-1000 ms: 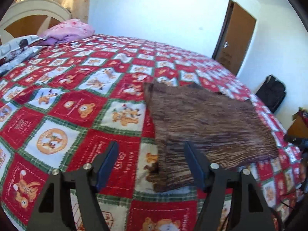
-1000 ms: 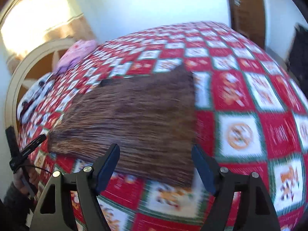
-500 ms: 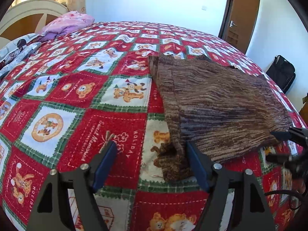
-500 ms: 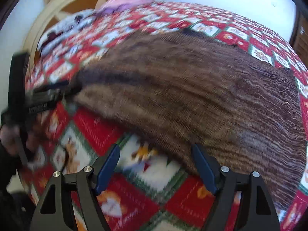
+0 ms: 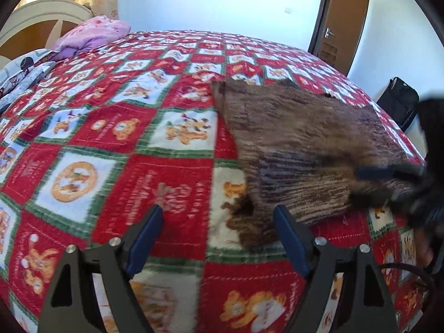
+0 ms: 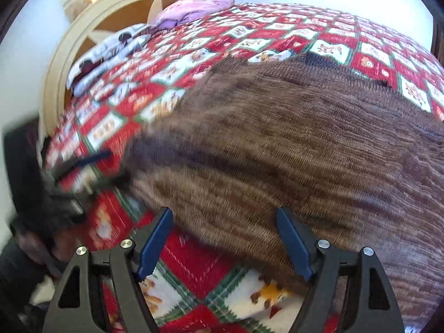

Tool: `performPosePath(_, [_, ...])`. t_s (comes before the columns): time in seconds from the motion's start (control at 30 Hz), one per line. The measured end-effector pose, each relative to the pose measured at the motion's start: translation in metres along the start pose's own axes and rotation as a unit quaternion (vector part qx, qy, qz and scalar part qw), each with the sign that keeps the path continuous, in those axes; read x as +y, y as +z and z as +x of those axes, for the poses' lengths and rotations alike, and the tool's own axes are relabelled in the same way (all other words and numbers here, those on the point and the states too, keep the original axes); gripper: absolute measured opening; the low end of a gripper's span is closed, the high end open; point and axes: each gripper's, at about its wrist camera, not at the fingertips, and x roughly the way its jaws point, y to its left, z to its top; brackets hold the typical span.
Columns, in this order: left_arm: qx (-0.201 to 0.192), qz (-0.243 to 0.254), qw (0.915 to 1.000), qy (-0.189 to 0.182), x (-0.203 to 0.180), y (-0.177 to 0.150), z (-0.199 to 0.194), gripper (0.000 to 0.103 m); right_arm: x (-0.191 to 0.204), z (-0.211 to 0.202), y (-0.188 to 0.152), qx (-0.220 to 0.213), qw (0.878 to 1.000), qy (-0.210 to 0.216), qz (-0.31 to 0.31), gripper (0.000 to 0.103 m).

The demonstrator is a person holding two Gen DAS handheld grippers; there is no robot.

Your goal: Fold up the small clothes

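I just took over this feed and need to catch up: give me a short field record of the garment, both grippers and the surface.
garment: brown knit garment, lying flat, partly folded
surface: red patchwork blanket on a bed
left gripper: jaws opening, nothing pinched, the garment's near corner between its tips
right gripper: open, over the garment's near edge, no grip
also in view: pink pillow, brown door
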Motion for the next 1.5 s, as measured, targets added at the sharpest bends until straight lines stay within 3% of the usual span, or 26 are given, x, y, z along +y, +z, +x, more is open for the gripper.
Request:
performPosePath(0.07, [-0.011,-0.006,0.9999,0.002,0.013,0.004,-0.009,0.084,0.013,-0.003,-0.013,0.013,0.999,-0.016,-0.039,0.078])
performPosePath(0.2, [-0.021,-0.018,0.9996,0.004,0.038,0.02,-0.017,0.084,0.018,-0.017,-0.021,0.03,0.998,-0.005,-0.054,0.078])
performPosePath(0.3, [-0.026,-0.029,0.9992,-0.003,0.052,0.036,-0.018,0.084,0.016,-0.027,-0.009,-0.005,0.999,0.006,-0.035,0.078])
performPosePath(0.37, [-0.041,-0.035,0.9984,-0.02,0.059,0.047,-0.021,0.084,0.026,-0.027,0.0,-0.037,0.997,-0.031,-0.06,0.078])
performPosePath(0.43, [-0.045,-0.041,0.9974,-0.038,0.068,0.058,-0.019,0.088,0.044,-0.017,0.006,-0.042,0.993,-0.052,-0.096,0.078])
performPosePath(0.5, [-0.042,-0.056,0.9954,-0.066,0.078,0.066,-0.016,0.089,0.067,-0.006,0.005,-0.044,0.986,-0.071,-0.147,0.078])
performPosePath(0.63, [-0.024,-0.074,0.9898,-0.12,0.092,0.075,-0.011,0.089,0.102,0.014,-0.005,-0.051,0.959,-0.128,-0.247,0.078])
performPosePath(0.8, [-0.016,-0.084,0.9889,-0.122,0.098,0.073,-0.005,0.089,0.124,0.031,-0.006,-0.052,0.949,-0.134,-0.282,0.066])
performPosePath(0.97, [0.006,-0.095,0.9846,-0.147,0.098,0.077,0.016,0.089,0.137,0.047,0.008,-0.08,0.936,-0.193,-0.284,0.066])
performPosePath(1.1, [0.018,-0.099,0.9779,-0.183,0.086,0.092,0.032,0.089,0.138,0.047,0.006,-0.076,0.945,-0.17,-0.271,0.034])
performPosePath(1.2, [0.023,-0.086,0.9747,-0.205,0.07,0.101,0.044,0.089,0.139,0.045,0.001,-0.08,0.946,-0.165,-0.268,0.024])
performPosePath(1.27, [0.033,-0.07,0.9747,-0.21,0.057,0.108,0.057,0.089,0.137,0.045,0.001,-0.08,0.948,-0.161,-0.262,0.019])
performPosePath(1.5, [0.05,-0.067,0.976,-0.201,0.038,0.131,0.102,0.089,0.135,0.048,0.0,-0.083,0.948,-0.161,-0.261,0.016])
